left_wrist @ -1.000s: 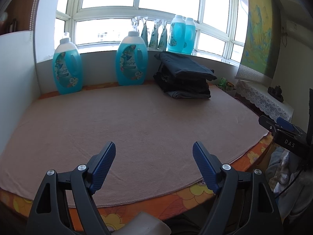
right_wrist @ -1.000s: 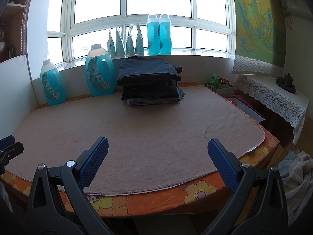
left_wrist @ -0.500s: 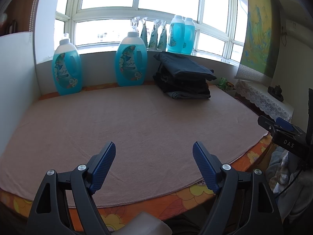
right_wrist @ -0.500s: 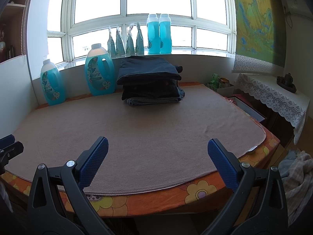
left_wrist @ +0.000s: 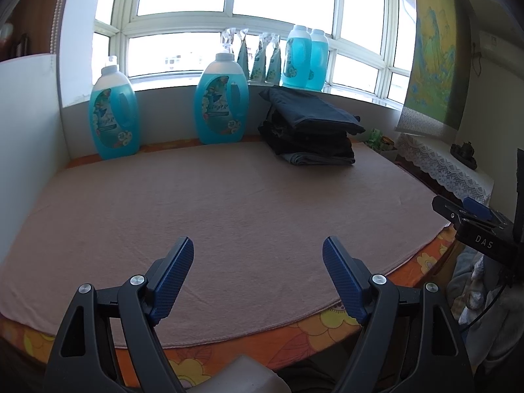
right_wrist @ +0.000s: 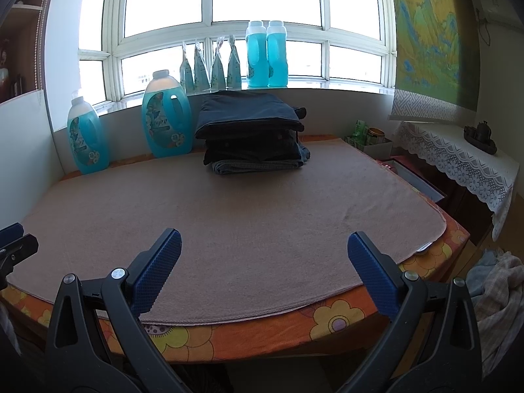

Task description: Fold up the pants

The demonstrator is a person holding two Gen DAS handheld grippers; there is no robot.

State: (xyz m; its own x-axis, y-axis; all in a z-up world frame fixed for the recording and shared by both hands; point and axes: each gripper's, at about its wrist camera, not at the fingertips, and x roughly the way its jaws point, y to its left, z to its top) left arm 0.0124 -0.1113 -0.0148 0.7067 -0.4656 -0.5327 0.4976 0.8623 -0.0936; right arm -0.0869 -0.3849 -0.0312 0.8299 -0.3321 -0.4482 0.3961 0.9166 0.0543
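Right wrist view takes in the pink cloth (right_wrist: 245, 216) covering the table, and I use it as the landmark. At the cloth's far edge, below the window, sits the stack of folded pants (right_wrist: 252, 134), with two blue detergent bottles (right_wrist: 165, 121) beside it. No unfolded pair lies on the cloth. The right gripper (right_wrist: 263, 262) hovers over the cloth's near edge, jaws spread wide and empty; the left gripper (left_wrist: 257, 270) does likewise. Judging by the stack, the pants are soft, limp and fairly heavy denim-like fabric, best pinched at waistband or hem. Off the cloth's right corner this view shows a crumpled heap of clothes (right_wrist: 494, 281), possibly the next pair; the left wrist view shows only a sliver of it.
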